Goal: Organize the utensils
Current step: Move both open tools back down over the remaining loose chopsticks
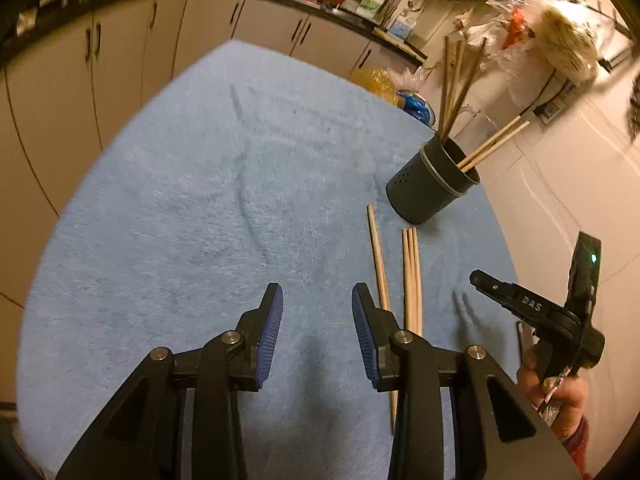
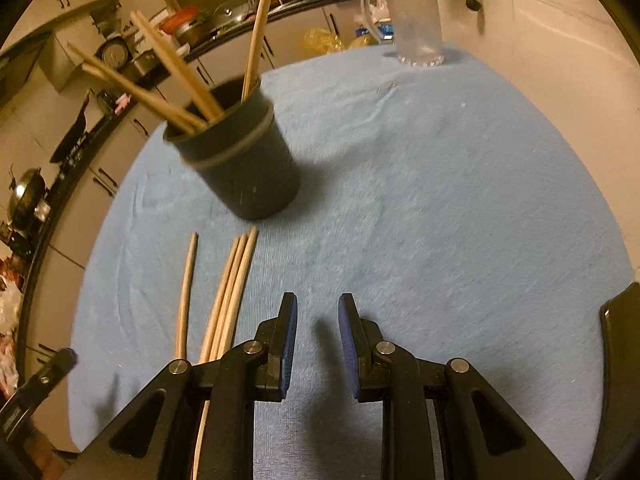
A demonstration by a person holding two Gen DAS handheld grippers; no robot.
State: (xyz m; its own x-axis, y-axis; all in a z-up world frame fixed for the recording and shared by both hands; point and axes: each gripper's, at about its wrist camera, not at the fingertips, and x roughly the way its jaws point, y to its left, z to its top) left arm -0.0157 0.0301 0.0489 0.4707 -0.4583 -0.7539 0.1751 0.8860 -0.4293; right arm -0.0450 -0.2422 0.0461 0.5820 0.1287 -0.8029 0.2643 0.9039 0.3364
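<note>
- The left gripper hangs over a blue towel with its jaws parted by a moderate gap; only bare cloth shows between the blue ribbed pads.
- Just beside its right jaw lie four loose wooden chopsticks: a single one passes partly under that jaw, and three more lie pressed together a little further right.
- Ahead and to the right of the left jaws stands a dark round utensil holder with several chopsticks leaning out of it.
- The right gripper also points down at the towel, jaws a narrow gap apart and gripping nothing.
- Left of its jaws lie the same chopsticks, the bundle of three nearest, running under the gripper's left linkage, the single one further left.
- The utensil holder stands ahead and left of the right jaws, just past the chopstick tips.
- A clear glass mug stands far ahead, slightly right, at the towel's far edge.
- In the left wrist view, the right gripper appears to the right, held by a hand.
</note>
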